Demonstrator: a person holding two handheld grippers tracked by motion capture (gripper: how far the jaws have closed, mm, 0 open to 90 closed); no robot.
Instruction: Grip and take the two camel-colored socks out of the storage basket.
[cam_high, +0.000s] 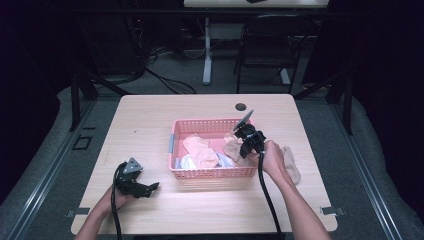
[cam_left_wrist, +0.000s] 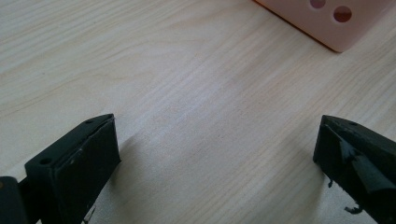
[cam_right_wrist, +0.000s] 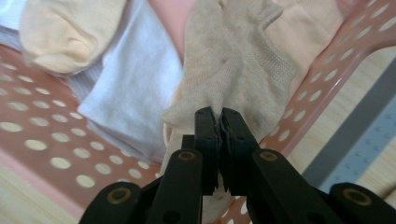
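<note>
**One sock clamped at the basket, the other gripper idle**

Two jaws are seen pressed tight together on the right gripper (cam_right_wrist: 218, 116), and between them a fold of a beige sock (cam_right_wrist: 233, 65) is pinched — the knit bunches right at the tips. In the high view the right gripper (cam_high: 243, 136) is held over the right end of the pink basket (cam_high: 200, 125), with the beige sock (cam_high: 233, 149) hanging down inside it. Beside the sock, a peach sock (cam_right_wrist: 60, 35) and a white cloth (cam_right_wrist: 135, 93) are found lying on the perforated floor of the basket (cam_right_wrist: 42, 135). Outside the basket's right wall, another pale sock (cam_high: 291, 162) is draped on the table (cam_high: 150, 120), just behind the right hand (cam_high: 274, 157).

Over on the near left, the left gripper (cam_high: 150, 187) is rested low on the table, well apart from the basket. Its jaws are spread wide — nothing is held between them, and bare wood grain (cam_left_wrist: 205, 102) is seen in the gap. A corner of the basket (cam_left_wrist: 327, 23) is caught at the top of the left gripper view.
</note>
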